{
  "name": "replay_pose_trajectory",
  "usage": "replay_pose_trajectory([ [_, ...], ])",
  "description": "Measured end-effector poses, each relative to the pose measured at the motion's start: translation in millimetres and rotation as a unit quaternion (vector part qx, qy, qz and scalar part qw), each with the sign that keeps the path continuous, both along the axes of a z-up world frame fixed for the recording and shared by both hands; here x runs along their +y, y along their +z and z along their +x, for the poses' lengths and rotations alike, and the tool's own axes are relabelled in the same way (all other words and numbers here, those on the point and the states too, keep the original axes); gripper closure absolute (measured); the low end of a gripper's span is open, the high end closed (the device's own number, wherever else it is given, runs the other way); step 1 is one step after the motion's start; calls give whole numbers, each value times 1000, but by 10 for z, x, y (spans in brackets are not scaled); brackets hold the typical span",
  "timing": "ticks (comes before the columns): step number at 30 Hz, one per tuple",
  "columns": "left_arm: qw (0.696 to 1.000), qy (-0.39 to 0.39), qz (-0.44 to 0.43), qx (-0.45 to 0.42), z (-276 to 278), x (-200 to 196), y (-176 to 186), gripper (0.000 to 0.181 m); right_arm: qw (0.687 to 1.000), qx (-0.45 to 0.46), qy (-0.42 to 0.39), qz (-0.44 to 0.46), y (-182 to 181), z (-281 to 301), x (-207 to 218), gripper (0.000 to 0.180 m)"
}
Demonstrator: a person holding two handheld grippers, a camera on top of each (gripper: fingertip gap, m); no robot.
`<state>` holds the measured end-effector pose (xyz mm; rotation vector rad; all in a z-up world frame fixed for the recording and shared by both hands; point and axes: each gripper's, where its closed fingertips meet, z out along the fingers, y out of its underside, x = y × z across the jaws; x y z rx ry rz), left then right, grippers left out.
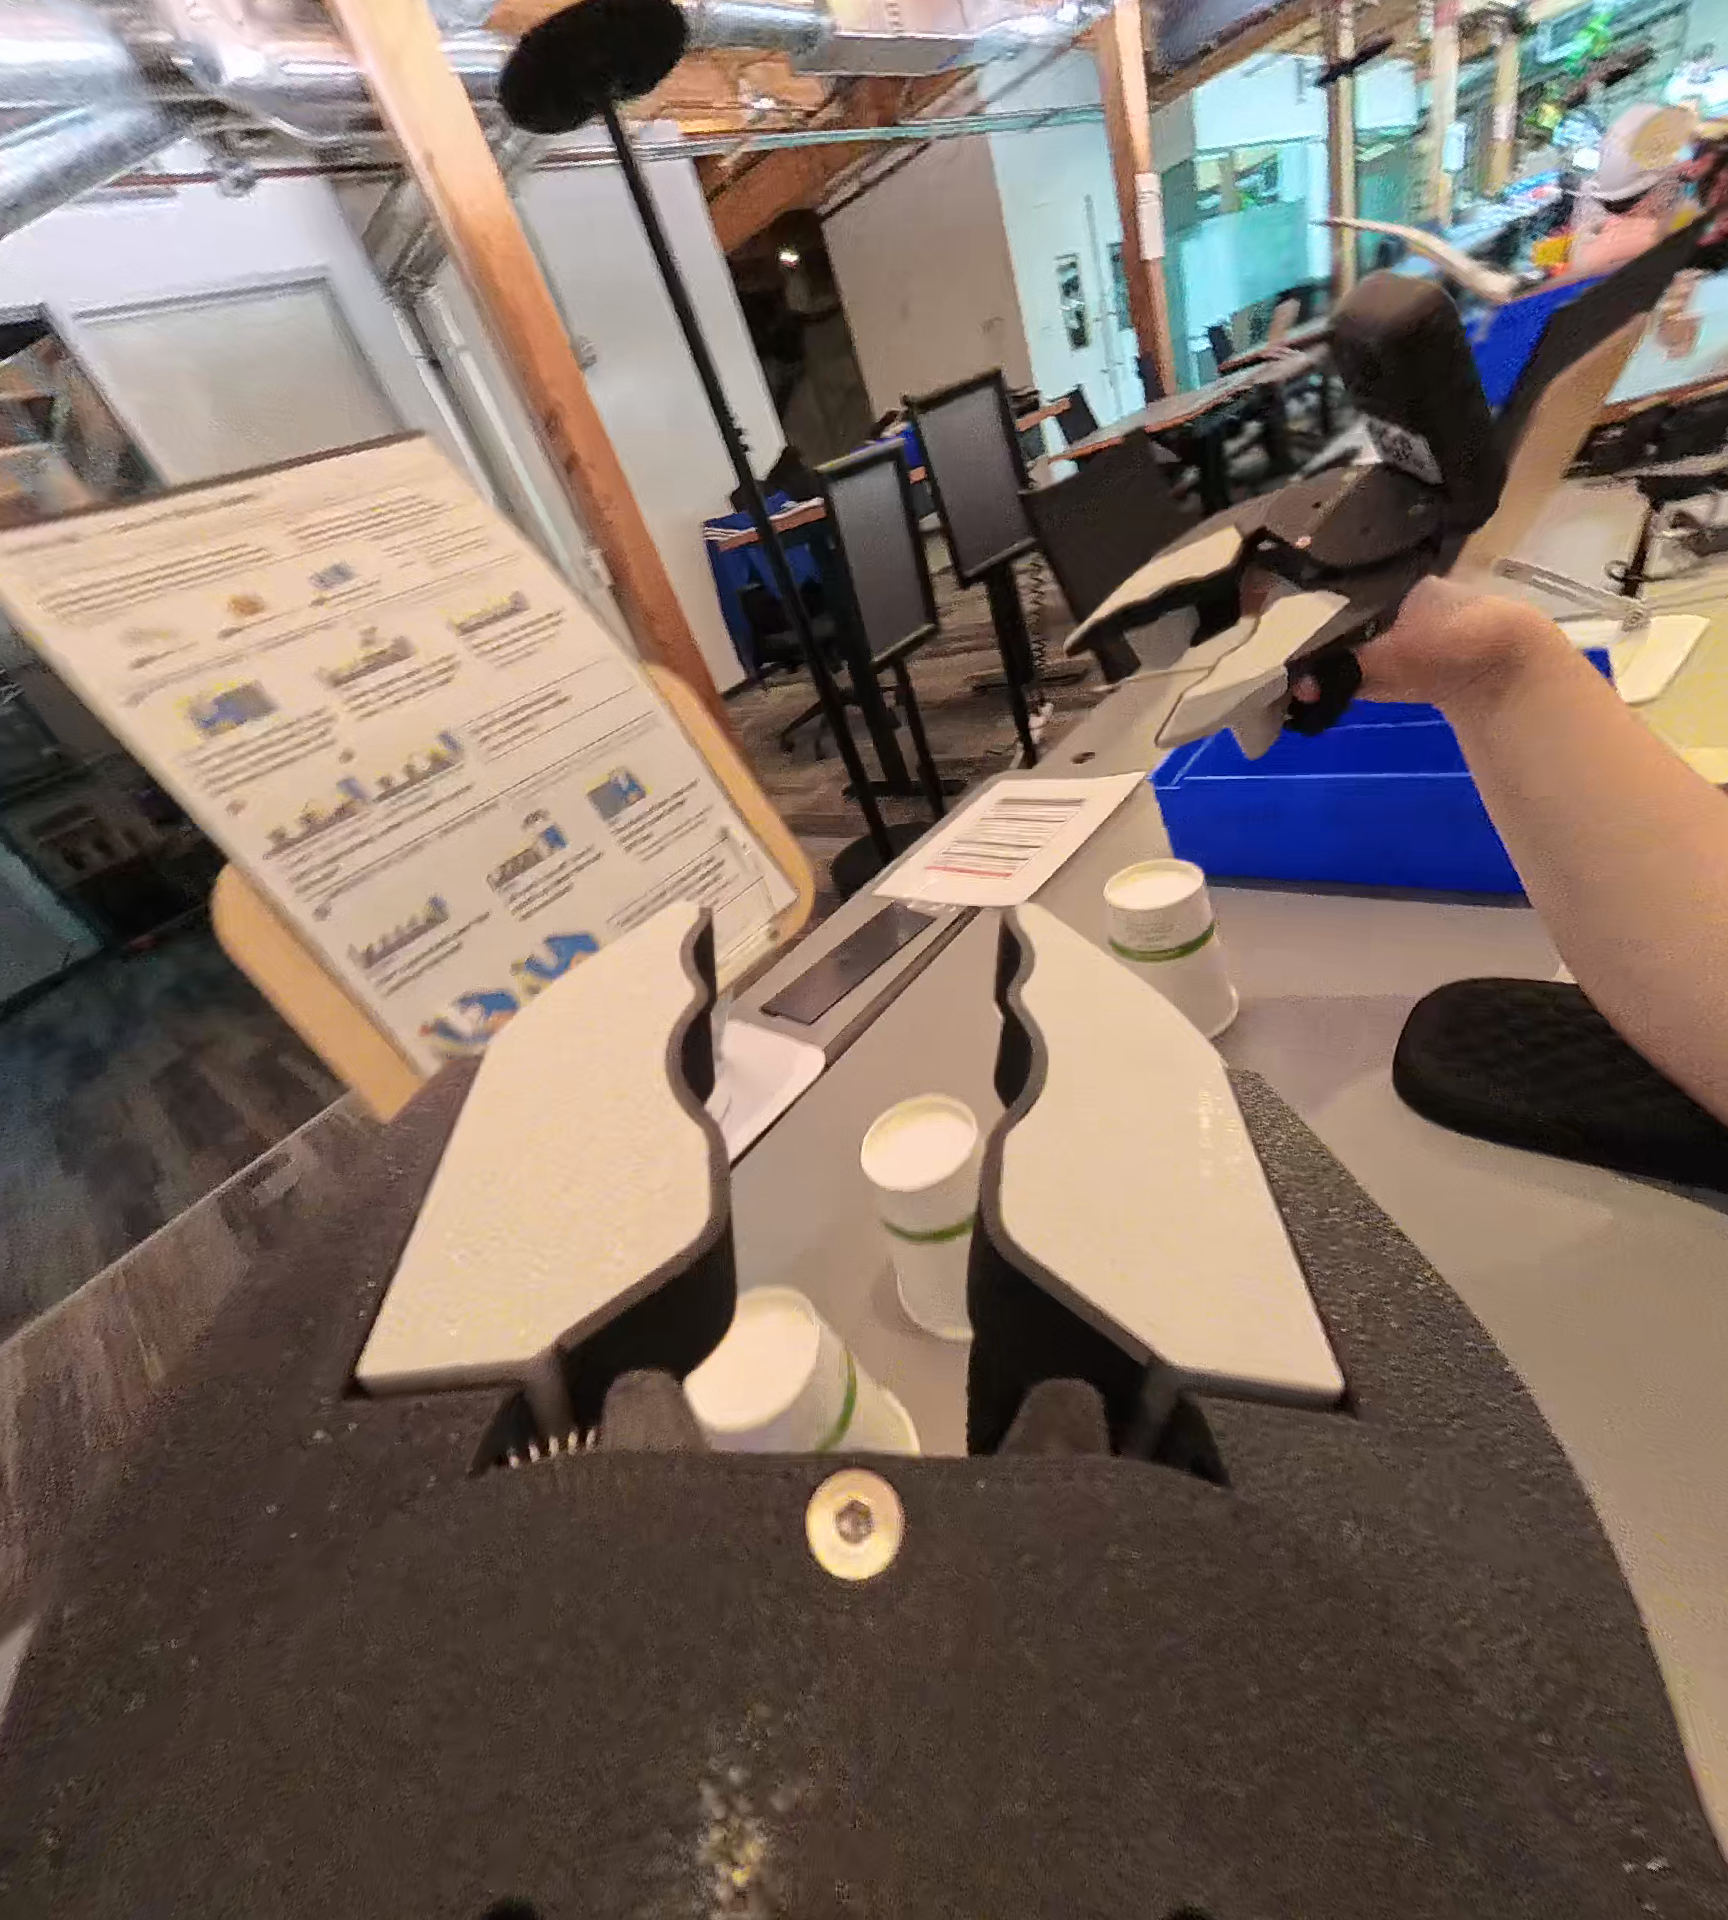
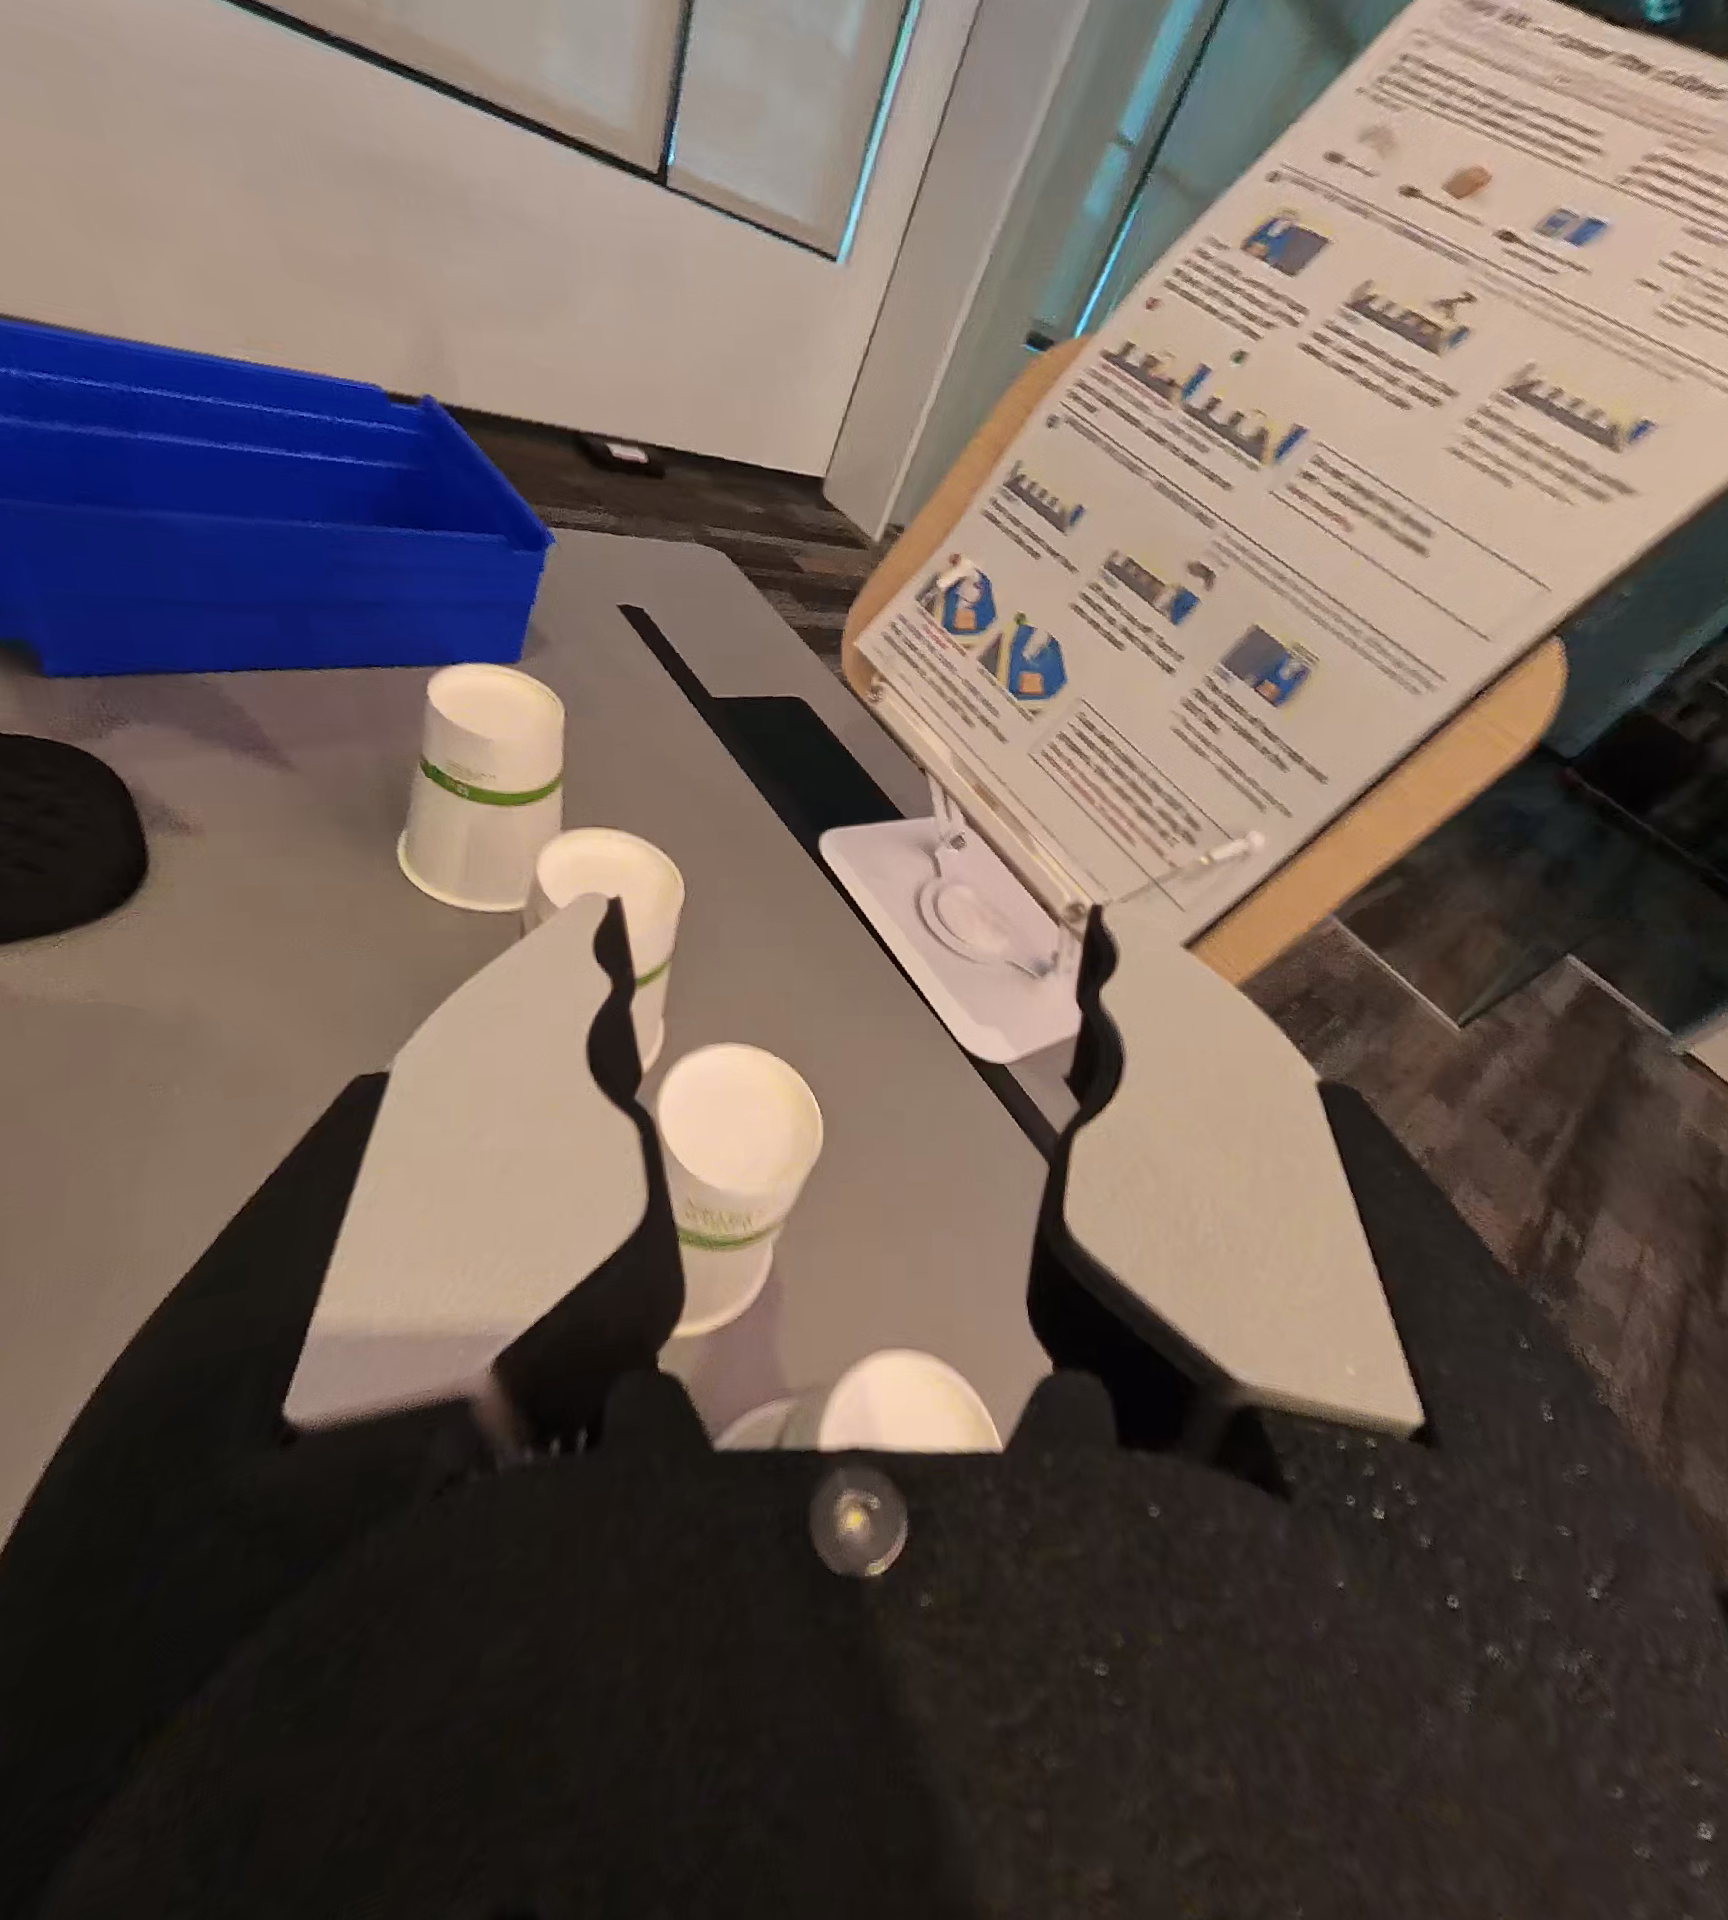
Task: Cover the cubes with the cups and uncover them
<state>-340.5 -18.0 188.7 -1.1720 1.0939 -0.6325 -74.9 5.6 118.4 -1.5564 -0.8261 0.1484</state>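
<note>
Right wrist view: right gripper (image 2: 844, 940) wide open, empty, above inverted paper cups (image 2: 735, 1174) on tabletop (image 2: 216, 1091); cubes unseen, presumably covered; left gripper (image 1: 855, 961) likewise open, empty; lower squarely, grip mid-wall, lift straight.

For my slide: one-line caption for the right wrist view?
Open tool above upside-down paper cups on a grey table.

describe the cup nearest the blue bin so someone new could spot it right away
Start at the blue bin at the far end of the grey table. A row of upside-down white paper cups runs from there toward the camera. The one wanted is the end cup, closest to the bin, fully in view, with no gripper in front.
</note>
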Motion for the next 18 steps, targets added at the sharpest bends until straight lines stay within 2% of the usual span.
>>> replay_pose_trajectory([
  [4,996,-45,1,74,731,103,-126,123,997,1,-75,-3,-77,567,-126,100],
  [7,991,-80,1,104,1238,118,-331,122,993,-19,-107,-34,-284,859,-284,100],
  [12,984,-150,-2,100,1952,2,-505,123,984,-45,-143,-97,-615,1173,-523,100],
  [18,973,-205,2,104,2520,-153,-619,122,978,-31,-168,-122,-763,1392,-643,100],
])
